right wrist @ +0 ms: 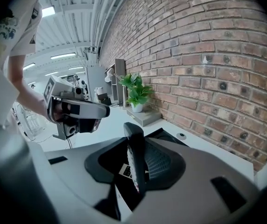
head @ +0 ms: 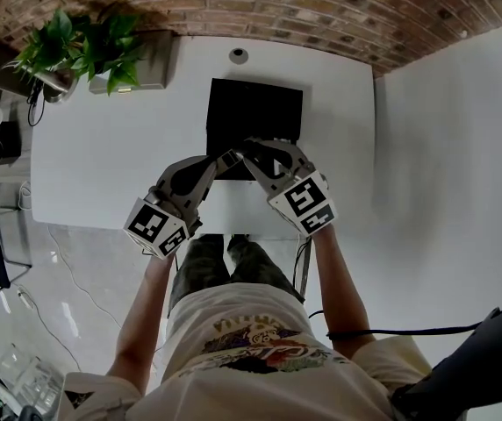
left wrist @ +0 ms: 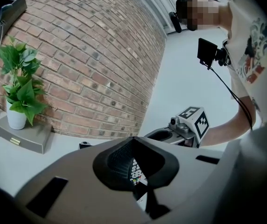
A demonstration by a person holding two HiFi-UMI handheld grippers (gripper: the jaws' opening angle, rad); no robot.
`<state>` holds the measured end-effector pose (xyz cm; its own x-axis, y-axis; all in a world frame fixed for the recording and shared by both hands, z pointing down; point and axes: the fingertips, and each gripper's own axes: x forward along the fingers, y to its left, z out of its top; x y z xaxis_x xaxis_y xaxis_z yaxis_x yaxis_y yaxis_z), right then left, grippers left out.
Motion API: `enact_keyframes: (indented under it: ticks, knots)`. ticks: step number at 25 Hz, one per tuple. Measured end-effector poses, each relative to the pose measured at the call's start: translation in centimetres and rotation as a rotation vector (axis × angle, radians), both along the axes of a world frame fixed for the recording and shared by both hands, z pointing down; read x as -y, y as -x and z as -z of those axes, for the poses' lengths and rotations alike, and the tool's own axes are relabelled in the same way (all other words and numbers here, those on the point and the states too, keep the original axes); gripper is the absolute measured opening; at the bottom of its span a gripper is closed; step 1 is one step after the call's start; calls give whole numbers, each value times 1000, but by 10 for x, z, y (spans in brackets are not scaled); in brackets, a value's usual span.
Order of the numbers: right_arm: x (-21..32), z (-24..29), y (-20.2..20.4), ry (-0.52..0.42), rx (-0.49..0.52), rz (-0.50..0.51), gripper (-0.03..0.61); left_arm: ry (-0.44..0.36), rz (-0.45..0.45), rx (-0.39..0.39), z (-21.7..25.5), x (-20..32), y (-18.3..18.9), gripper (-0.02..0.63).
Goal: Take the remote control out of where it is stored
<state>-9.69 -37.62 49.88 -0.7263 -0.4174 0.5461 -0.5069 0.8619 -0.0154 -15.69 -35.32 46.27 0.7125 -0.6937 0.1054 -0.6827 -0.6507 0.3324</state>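
Note:
The remote control (right wrist: 136, 164) is a slim dark bar that stands edge-on between the pads of my right gripper (head: 249, 150), which is shut on it. In the left gripper view its coloured buttons (left wrist: 135, 173) show as a narrow strip in the gap of my left gripper (head: 230, 159), whose jaws also look closed on it. Both grippers meet tip to tip above the near edge of an open black box (head: 255, 103) on the white table (head: 102, 147). In the head view the grippers hide the remote.
A potted plant (head: 80, 46) on a grey base stands at the table's far left corner, against the brick wall (head: 321, 7). A round cable port (head: 239, 55) sits behind the box. The person's legs are at the table's near edge.

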Motion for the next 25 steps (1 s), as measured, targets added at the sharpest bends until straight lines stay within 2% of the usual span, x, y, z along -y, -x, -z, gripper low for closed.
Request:
enact_keyframes:
  ticks: [14, 25]
  knots:
    - [3, 28, -11, -21, 3, -49, 115, -33, -24, 1, 21, 5, -3, 3]
    - [-2, 39, -11, -17, -41, -77, 115, -57, -53, -15, 35, 9, 0, 3]
